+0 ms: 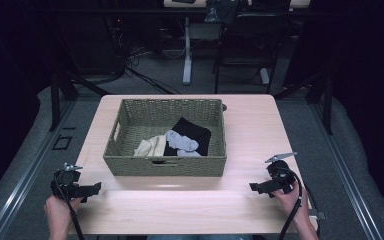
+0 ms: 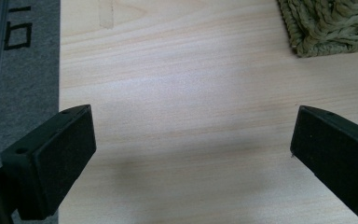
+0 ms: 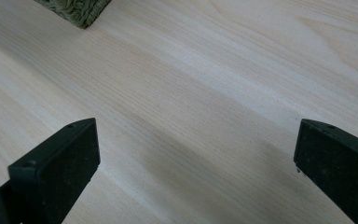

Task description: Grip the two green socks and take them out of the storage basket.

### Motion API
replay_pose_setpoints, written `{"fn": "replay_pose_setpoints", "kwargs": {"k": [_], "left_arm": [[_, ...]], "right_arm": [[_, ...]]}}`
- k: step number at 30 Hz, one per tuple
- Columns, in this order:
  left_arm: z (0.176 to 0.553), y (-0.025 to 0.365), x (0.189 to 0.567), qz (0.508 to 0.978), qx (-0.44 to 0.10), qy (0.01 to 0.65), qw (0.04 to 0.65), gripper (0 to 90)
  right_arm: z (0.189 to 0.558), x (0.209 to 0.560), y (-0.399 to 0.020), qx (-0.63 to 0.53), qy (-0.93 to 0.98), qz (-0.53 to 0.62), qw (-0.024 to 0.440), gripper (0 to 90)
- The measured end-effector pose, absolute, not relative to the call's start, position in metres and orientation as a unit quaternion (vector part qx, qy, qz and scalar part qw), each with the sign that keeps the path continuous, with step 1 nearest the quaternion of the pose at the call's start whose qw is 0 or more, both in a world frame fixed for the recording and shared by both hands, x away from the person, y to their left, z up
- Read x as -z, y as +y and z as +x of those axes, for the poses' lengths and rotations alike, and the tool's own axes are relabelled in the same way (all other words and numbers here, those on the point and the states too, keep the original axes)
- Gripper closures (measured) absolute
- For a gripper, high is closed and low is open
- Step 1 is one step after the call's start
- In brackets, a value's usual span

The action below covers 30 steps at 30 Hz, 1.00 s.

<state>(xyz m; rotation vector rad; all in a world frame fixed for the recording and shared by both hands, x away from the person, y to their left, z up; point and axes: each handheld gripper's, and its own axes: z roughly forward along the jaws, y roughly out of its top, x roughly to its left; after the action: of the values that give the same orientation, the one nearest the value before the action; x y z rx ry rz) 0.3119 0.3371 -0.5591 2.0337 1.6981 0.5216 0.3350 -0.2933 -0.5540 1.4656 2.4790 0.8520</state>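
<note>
Pale wood-grain table (image 1: pixel 250 150) stands on grey carpet in a dark room. Olive woven basket (image 1: pixel 130 167), rectangular, sits mid-table holding black, grey and cream socks (image 1: pixel 180 141). Left gripper (image 2: pixel 193 154) and right gripper (image 3: pixel 196 158) hover near the front corners, jaws spread wide, holding nothing.

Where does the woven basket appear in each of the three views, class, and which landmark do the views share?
High view: woven basket sits mid-table, holding socks.
Left gripper view: one corner shows at the top right, beyond the open jaws.
Right gripper view: one corner shows at the top left.
Shared landmark: the pale wooden table.
</note>
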Motion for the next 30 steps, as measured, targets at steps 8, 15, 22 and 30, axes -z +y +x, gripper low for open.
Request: {"fn": "replay_pose_setpoints", "kwargs": {"k": [8,15,22,30], "left_arm": [[0.309,0.334,0.549,0.736,-0.194,0.607,0.228,0.1],[0.309,0.327,0.531,0.738,-0.202,0.601,0.229,0.1],[0.304,0.332,0.507,0.727,-0.199,0.608,0.25,0.1],[0.311,0.32,0.469,0.744,-0.192,0.579,0.27,0.2]], "right_arm": [[0.334,0.555,-0.296,-0.285,0.819,0.494,0.07,0.0],[0.334,0.554,-0.293,-0.286,0.821,0.488,0.074,0.0],[0.334,0.554,-0.289,-0.283,0.826,0.482,0.071,0.0],[0.334,0.553,-0.29,-0.289,0.821,0.486,0.073,0.0]]}}
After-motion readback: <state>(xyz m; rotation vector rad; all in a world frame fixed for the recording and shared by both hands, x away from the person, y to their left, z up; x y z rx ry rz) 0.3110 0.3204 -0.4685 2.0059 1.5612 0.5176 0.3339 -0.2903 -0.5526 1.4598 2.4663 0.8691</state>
